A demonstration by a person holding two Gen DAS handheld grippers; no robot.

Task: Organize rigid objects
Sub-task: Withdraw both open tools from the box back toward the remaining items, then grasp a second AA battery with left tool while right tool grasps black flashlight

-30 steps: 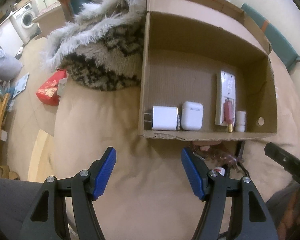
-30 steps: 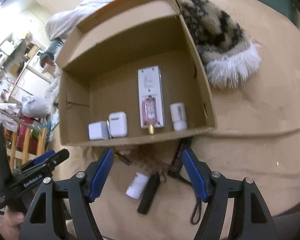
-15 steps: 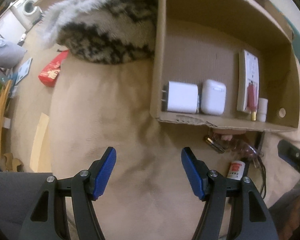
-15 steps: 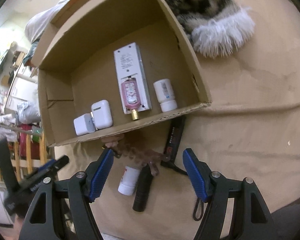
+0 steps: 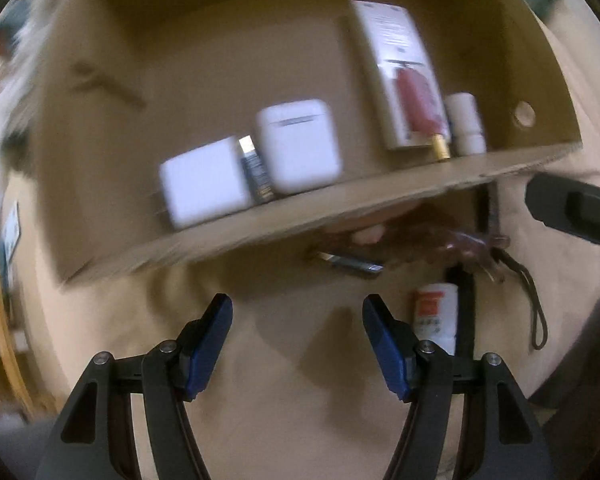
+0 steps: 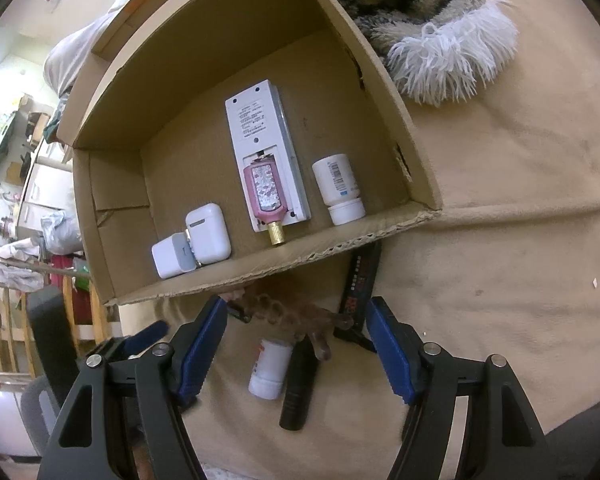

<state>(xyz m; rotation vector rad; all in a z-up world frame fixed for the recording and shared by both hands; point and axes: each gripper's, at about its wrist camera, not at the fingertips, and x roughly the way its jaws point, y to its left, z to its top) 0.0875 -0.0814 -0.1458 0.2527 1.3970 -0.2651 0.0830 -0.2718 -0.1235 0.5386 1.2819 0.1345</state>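
Observation:
A cardboard box (image 6: 292, 268) (image 5: 340, 200) lies on a beige blanket. Inside it lie a white charger (image 6: 168, 258), a white earbud case (image 6: 208, 232), a white remote (image 6: 260, 136) with a pink bottle (image 6: 264, 192) on it, and a white pill bottle (image 6: 338, 188). In front of the box lie a brown hair claw (image 6: 292, 314), a small white bottle (image 6: 270, 368) (image 5: 436, 312), a black cylinder (image 6: 298, 388) and a black strapped device (image 6: 360, 280). My right gripper (image 6: 296, 344) is open just above these loose items. My left gripper (image 5: 298, 344) is open over bare blanket, left of the small white bottle.
A furry black-and-white throw (image 6: 428, 20) lies right of the box in the right wrist view. Furniture and clutter (image 6: 20, 200) stand off the bed to the left. The right gripper's body (image 5: 572, 212) shows at the right edge of the left wrist view.
Both grippers have moved forward and lower toward the box's front edge and the loose items. The left wrist view is blurred from motion. Both stay open.

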